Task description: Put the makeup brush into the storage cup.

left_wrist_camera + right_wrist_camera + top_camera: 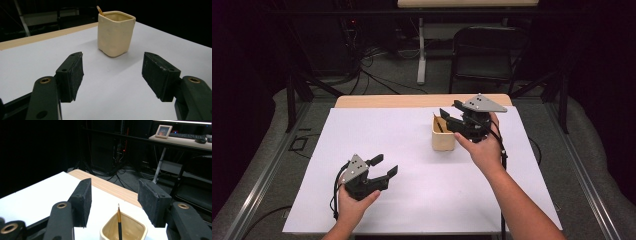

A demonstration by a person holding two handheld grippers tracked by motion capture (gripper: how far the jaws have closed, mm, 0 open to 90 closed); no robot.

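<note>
- Right gripper (451,116) hangs over the cream cup (443,135), and I read its jaws as apart with nothing pinched between them.
- From the right gripper view, I see the pencil (119,222) standing in the cup (125,230), its tip pointing up into the gap between my two black pads, touching neither.
- Cup sits on the white sheet (412,165) that covers the desk (377,101), towards the far right part of it, upright, with the pencil leaning against an inner corner.
- Left gripper (384,166) rests low at the near left, well apart from the cup; its jaws stand wide and empty, aimed roughly at the cup (116,32) across bare sheet.
- My judgement: the drop-off step looks finished, the pencil is in the cup and the right gripper is free of it.
- Next move, as I see it, calls for lifting the right gripper straight up, clear of the pencil tip, before swinging away; a sideways pull too early could catch the pencil and tip the cup.
- Left side needs nothing for now, unless the cup wants steadying.
</note>
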